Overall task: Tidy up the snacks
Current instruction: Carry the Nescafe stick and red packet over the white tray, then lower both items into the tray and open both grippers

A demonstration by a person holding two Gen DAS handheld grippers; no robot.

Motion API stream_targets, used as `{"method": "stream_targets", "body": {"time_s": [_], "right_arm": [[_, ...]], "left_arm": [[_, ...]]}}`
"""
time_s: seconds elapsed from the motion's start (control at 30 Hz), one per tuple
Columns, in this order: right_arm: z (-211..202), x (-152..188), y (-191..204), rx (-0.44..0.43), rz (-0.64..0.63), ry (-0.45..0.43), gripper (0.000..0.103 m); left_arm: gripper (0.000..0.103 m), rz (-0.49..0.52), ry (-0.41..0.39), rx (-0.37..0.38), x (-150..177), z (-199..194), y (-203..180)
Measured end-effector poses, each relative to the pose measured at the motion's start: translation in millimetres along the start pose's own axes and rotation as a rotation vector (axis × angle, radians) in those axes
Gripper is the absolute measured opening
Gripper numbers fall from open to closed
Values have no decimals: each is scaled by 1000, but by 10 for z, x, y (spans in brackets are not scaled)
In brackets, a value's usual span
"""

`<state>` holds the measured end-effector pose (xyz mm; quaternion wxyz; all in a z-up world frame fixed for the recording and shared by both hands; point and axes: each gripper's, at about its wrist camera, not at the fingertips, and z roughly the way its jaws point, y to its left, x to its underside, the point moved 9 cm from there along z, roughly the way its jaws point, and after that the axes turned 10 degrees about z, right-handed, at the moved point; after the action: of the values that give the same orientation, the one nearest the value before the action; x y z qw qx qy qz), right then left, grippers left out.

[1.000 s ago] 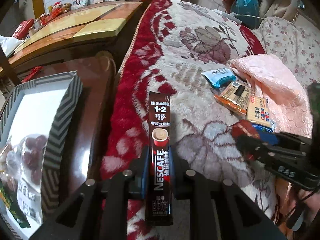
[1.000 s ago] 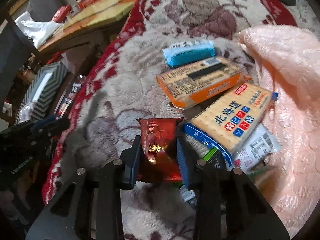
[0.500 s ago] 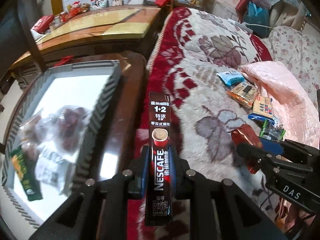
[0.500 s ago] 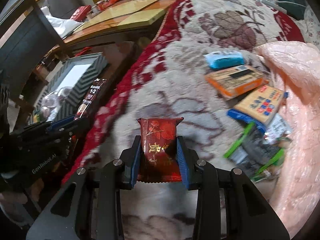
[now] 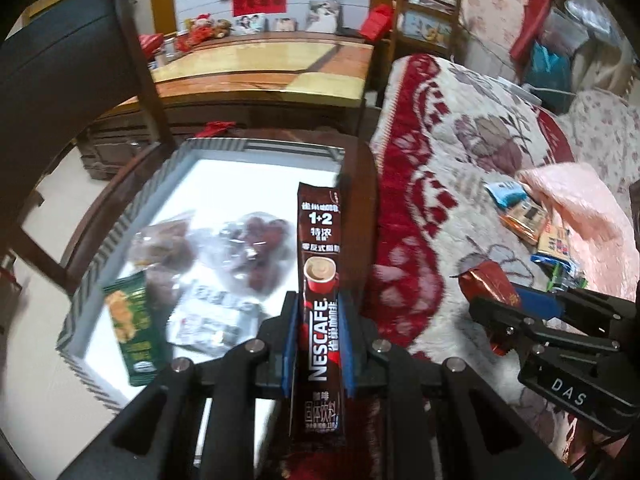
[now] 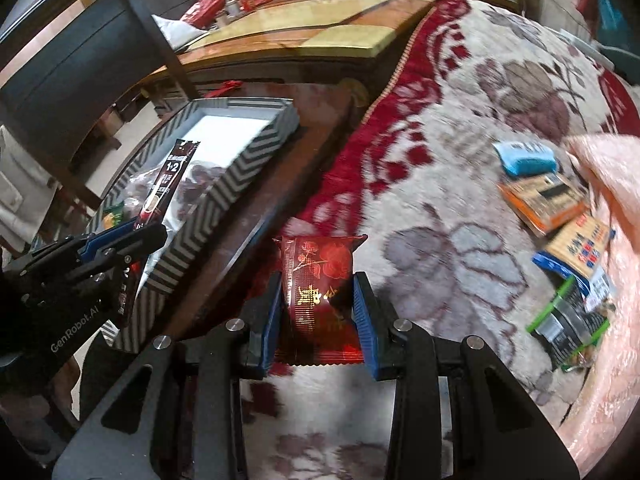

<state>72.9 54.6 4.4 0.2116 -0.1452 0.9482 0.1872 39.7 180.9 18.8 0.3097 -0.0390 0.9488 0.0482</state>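
Carrying two snacks: left gripper [image 5: 316,344] clamped on the Nescafé stick [image 5: 320,280], poised over the striped tray [image 5: 256,146] at 11 o'clock; right gripper [image 6: 316,312] clamped on the red sachet [image 6: 318,276], above the blanket [image 6: 460,184]. Risk: the right sachet, released early, lands outside the tray rim.

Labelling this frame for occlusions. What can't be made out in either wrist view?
- Left wrist view: lower end of the Nescafe stick is hidden behind the left hand-held gripper.
- Left wrist view: packets in the striped box are motion-blurred; the grey packet's print is unreadable.
- Right wrist view: bottom of the red snack packet is hidden by the right hand-held gripper.
- Right wrist view: green-edged packets are blurred.
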Motion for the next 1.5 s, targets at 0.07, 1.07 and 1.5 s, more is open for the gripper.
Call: {"method": "stream_targets", "body": {"time_s": [0.07, 1.07, 1.5], "right_arm": [[9, -11, 84, -5, -13, 2, 33], [333, -213, 1026, -42, -184, 32, 33], [629, -314, 1370, -66, -244, 65, 33]], "left_arm": [[21, -20, 0, -10, 30, -17, 103], [21, -206, 60, -67, 318, 178, 907], [21, -262, 81, -82, 332, 318, 1085]]}}
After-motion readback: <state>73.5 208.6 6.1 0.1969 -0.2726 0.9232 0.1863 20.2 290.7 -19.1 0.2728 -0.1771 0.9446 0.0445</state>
